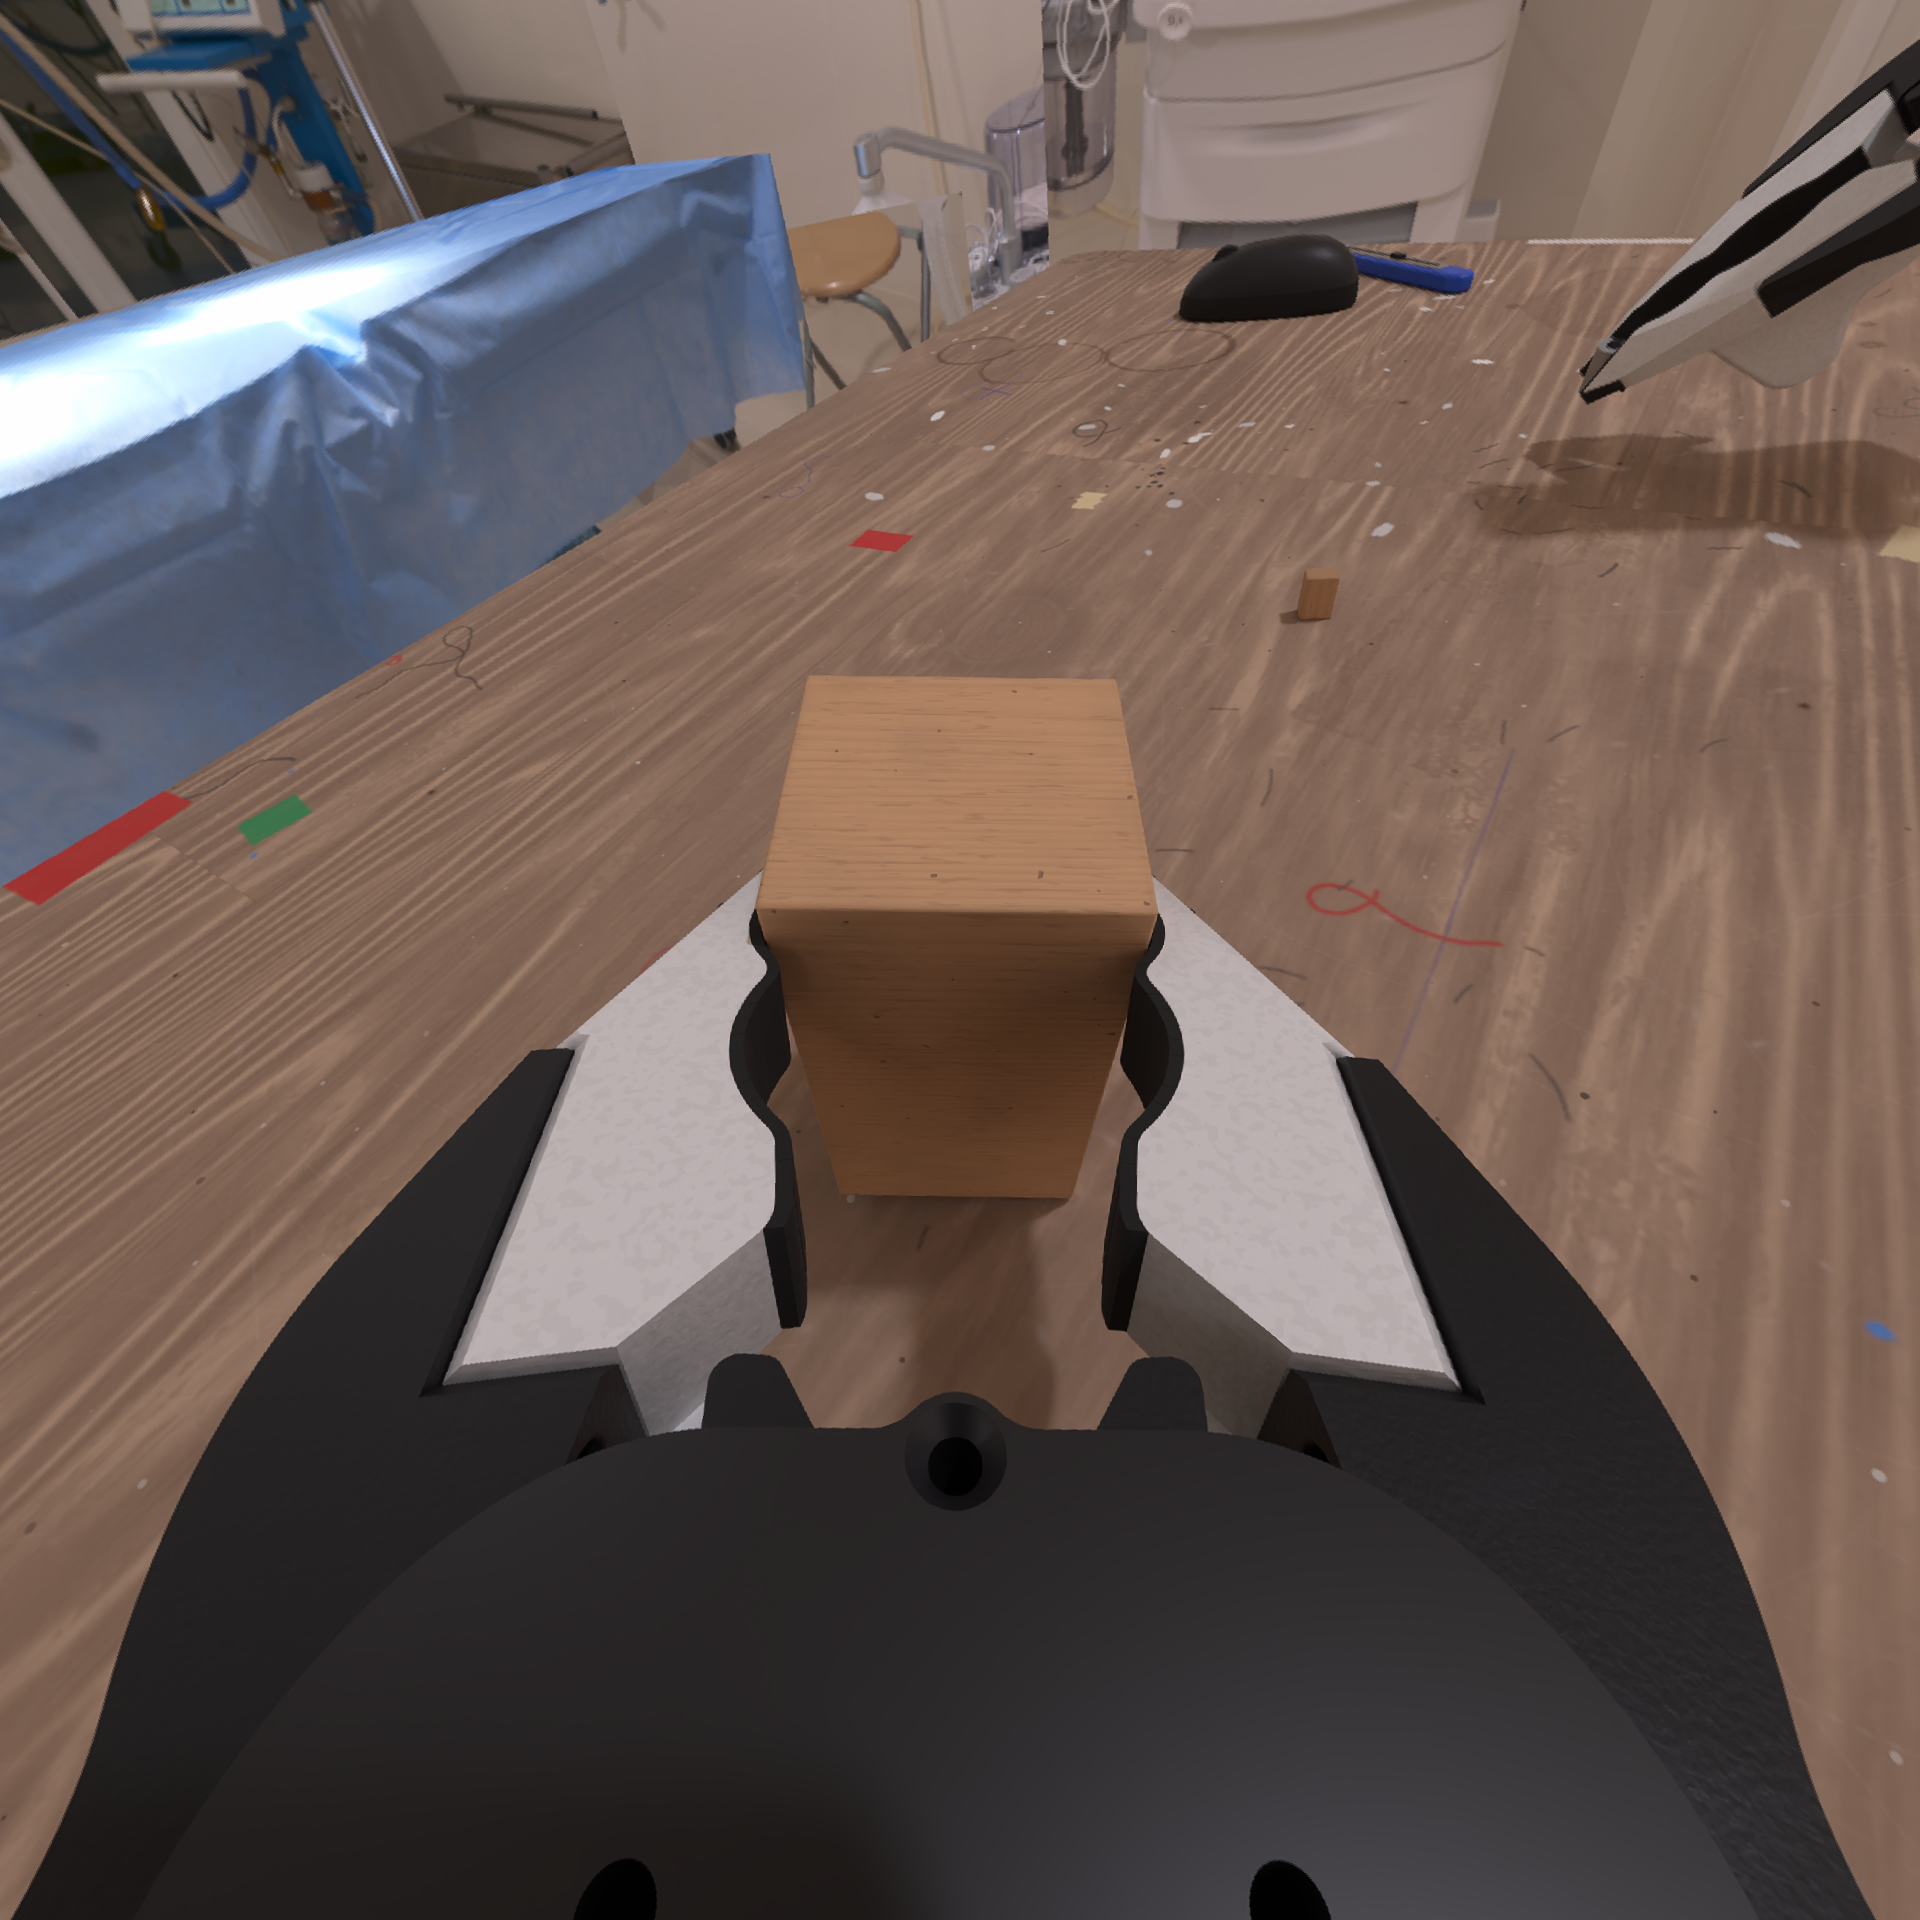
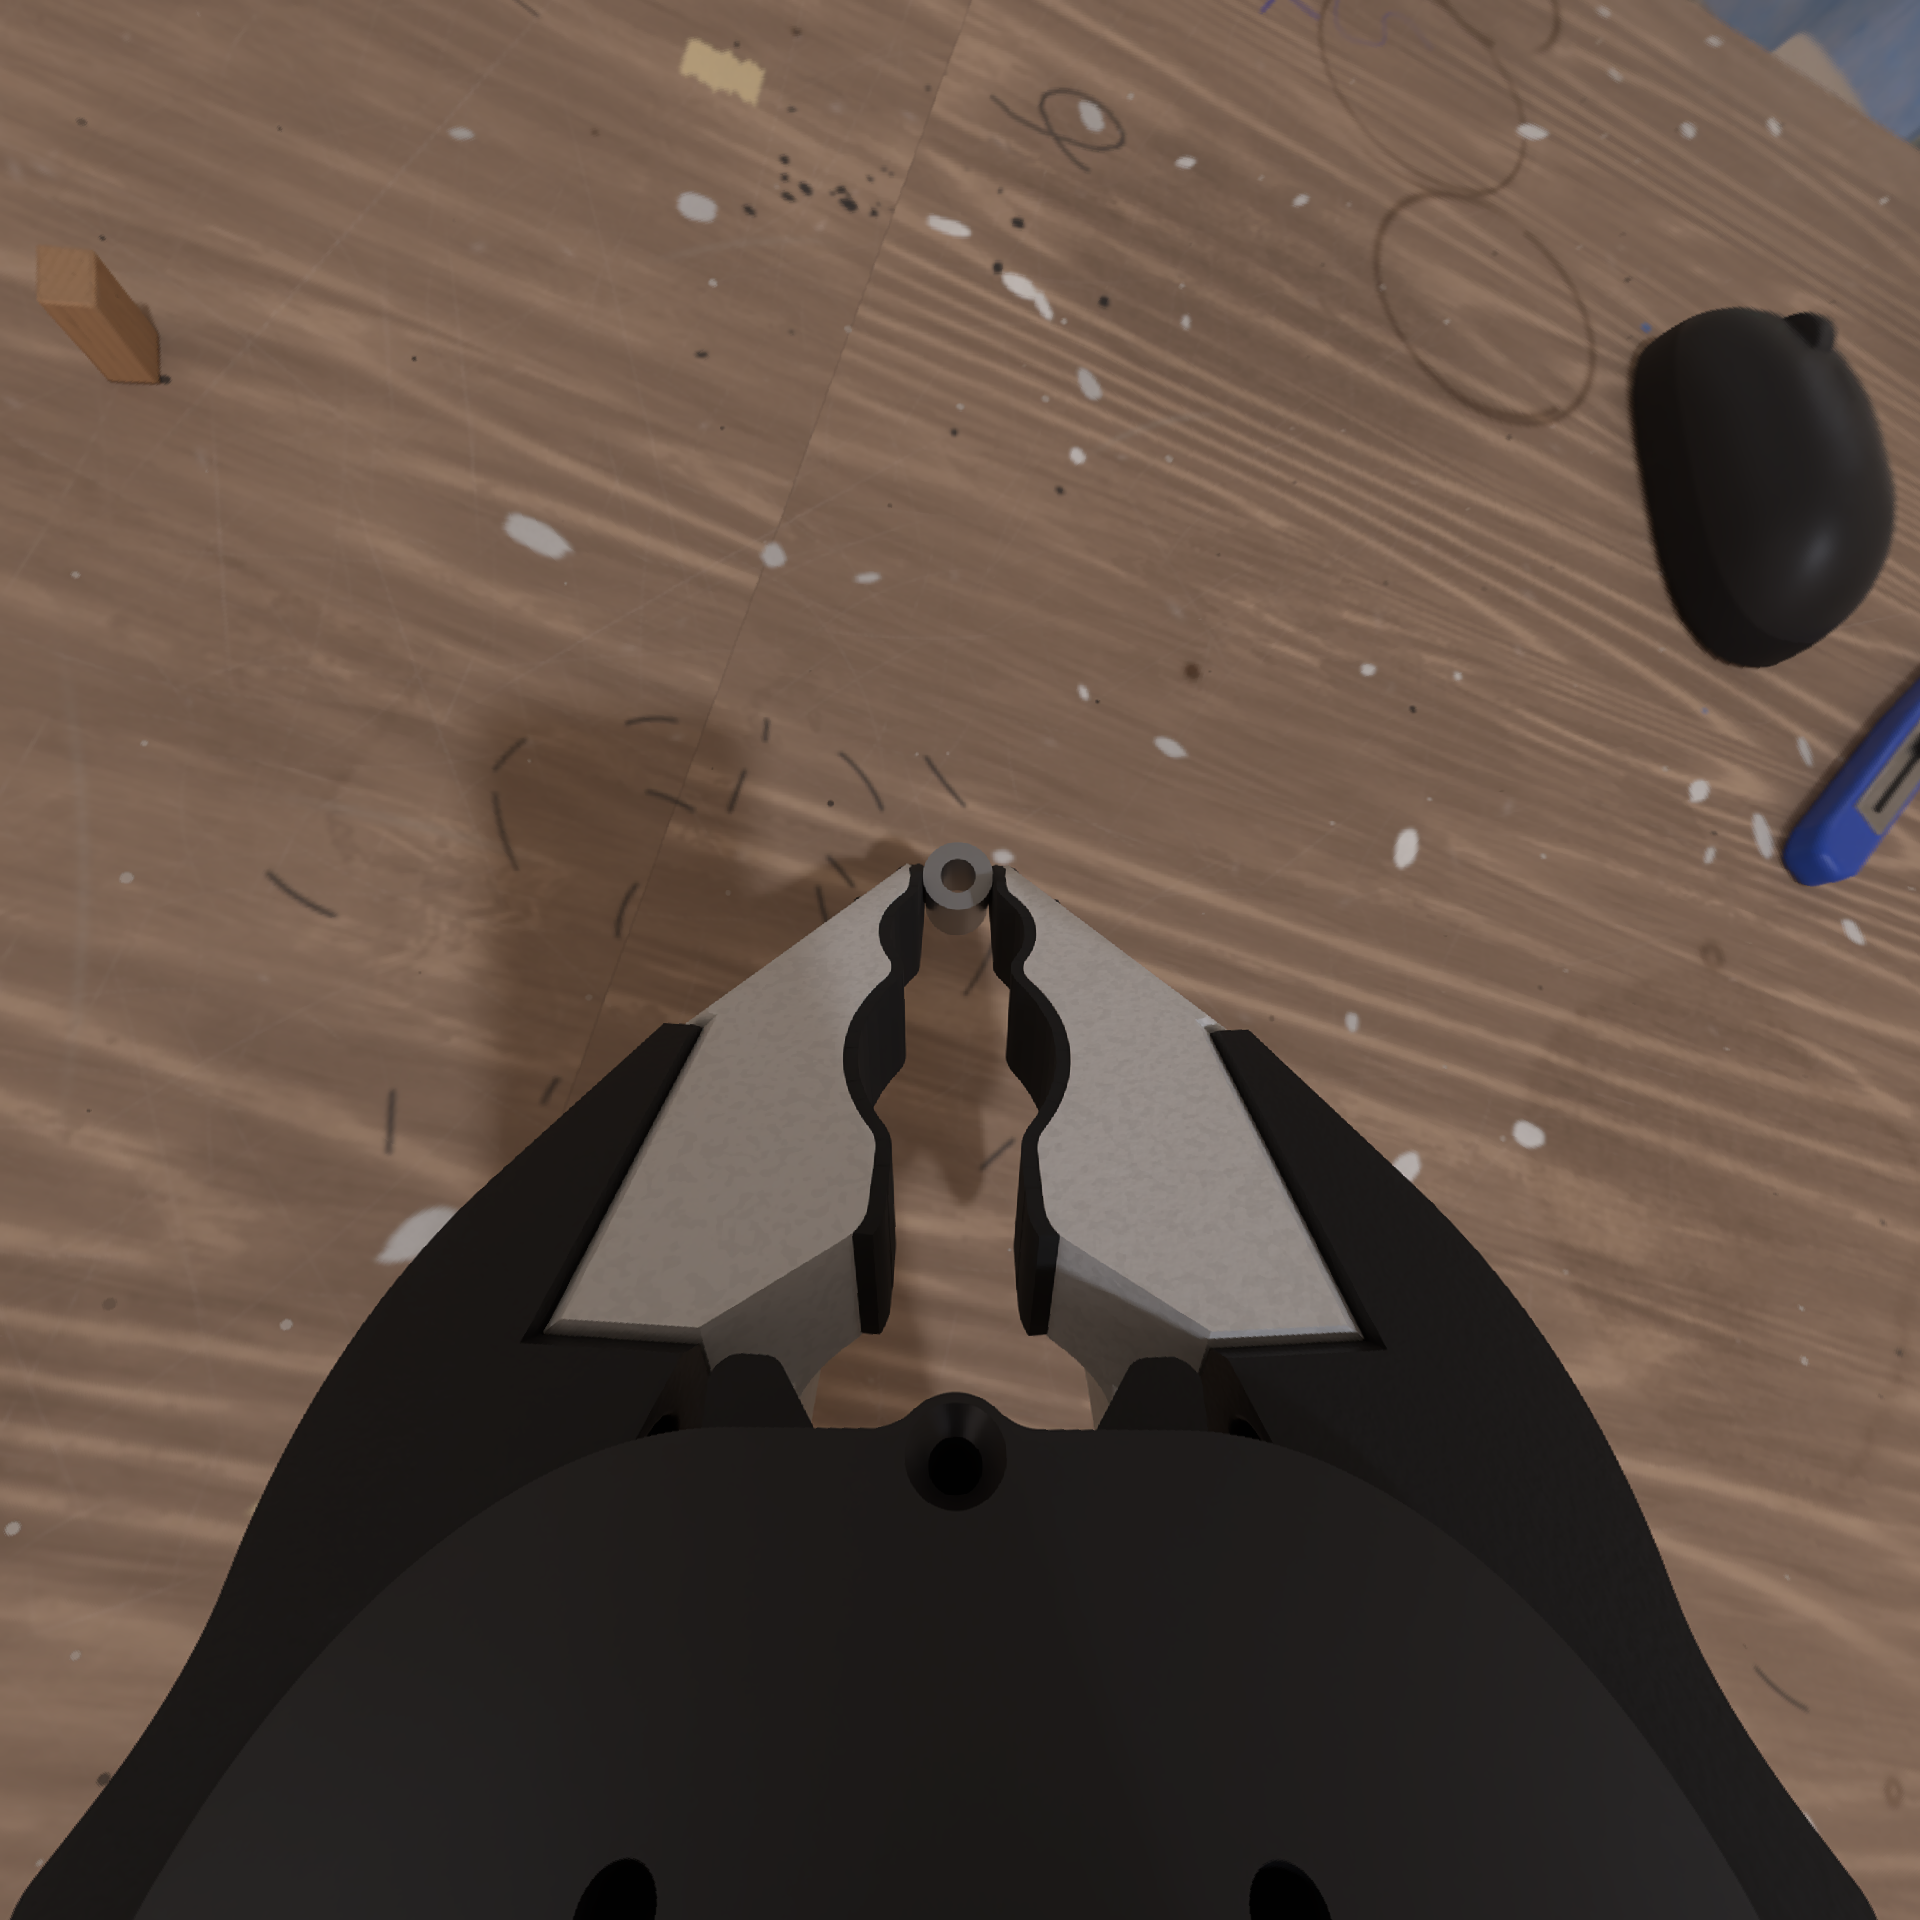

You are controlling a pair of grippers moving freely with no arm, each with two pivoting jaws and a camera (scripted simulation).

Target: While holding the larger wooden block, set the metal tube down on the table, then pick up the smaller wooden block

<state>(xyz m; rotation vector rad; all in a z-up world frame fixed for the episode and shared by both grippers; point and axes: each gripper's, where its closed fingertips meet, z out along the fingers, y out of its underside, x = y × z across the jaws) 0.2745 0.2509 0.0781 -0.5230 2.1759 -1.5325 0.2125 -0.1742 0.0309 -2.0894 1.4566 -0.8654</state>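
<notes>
Left tool [image 1: 956,935] clamping larger wooden block [image 1: 951,914], right tool [image 2: 957,883] pinching end-on metal tube [image 2: 956,891], length hidden.

Counter [image 1: 1558,1143]: wood grain, matt, streaked, flecked with paint. On it: larger block [image 1: 956,935], smooth pale wood, satin; smaller block [image 1: 1317,595], same wood; mouse-shaped item [image 2: 1756,488], black plastic, faint sheen; knife [image 2: 1860,800], glossy blue plastic. Tube [image 2: 957,894]: grey brushed metal. Beside counter: glossy blue sheeting [image 1: 364,436].

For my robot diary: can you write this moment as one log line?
left gripper: holds larger wooden block | right gripper: holds metal tube above table | smaller wooden block: on table
</notes>
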